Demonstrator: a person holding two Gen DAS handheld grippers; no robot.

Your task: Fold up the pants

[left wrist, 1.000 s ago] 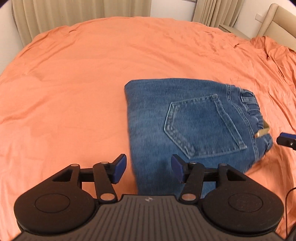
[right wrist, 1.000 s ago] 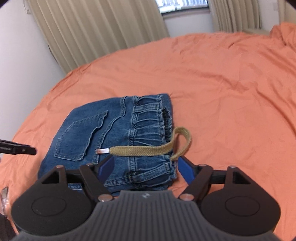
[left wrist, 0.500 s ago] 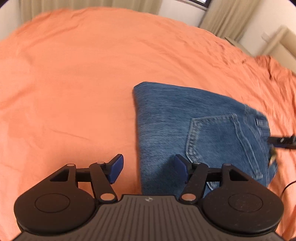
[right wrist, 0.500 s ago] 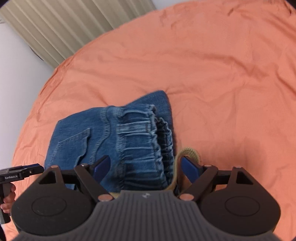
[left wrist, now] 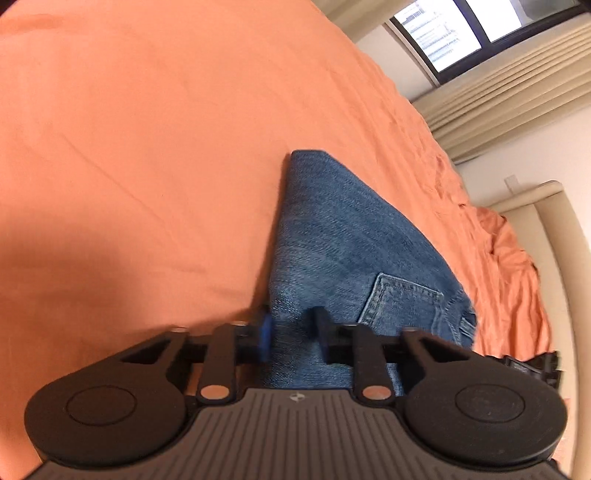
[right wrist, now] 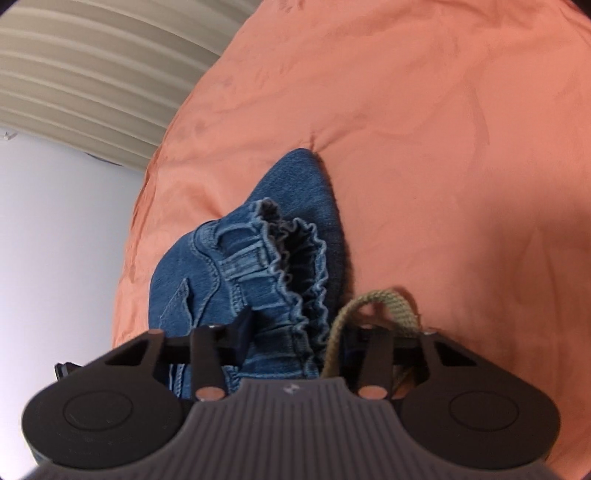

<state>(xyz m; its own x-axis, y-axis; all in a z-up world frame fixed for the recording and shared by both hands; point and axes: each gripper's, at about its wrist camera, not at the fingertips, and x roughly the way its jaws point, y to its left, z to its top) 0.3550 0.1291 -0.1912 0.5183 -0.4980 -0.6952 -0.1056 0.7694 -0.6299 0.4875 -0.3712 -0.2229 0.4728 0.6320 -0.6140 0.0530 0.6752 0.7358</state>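
Setting: bedroom in a home. Evidence: a wide bed [left wrist: 147,147] covered edge to edge in an orange sheet [right wrist: 443,129], rumpled toward its far right corner; a padded beige headboard [left wrist: 561,236] at that end; pleated beige curtains [left wrist: 517,92] beside a dark-framed window [left wrist: 454,26]; more curtains [right wrist: 74,66] and a plain white wall [right wrist: 55,240] past the bed's left edge.

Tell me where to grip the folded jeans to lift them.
Take the jeans at both near corners, coming from the near edge with fingers straddling the stack: the folded side by the left gripper, the gathered waistband by the right gripper.
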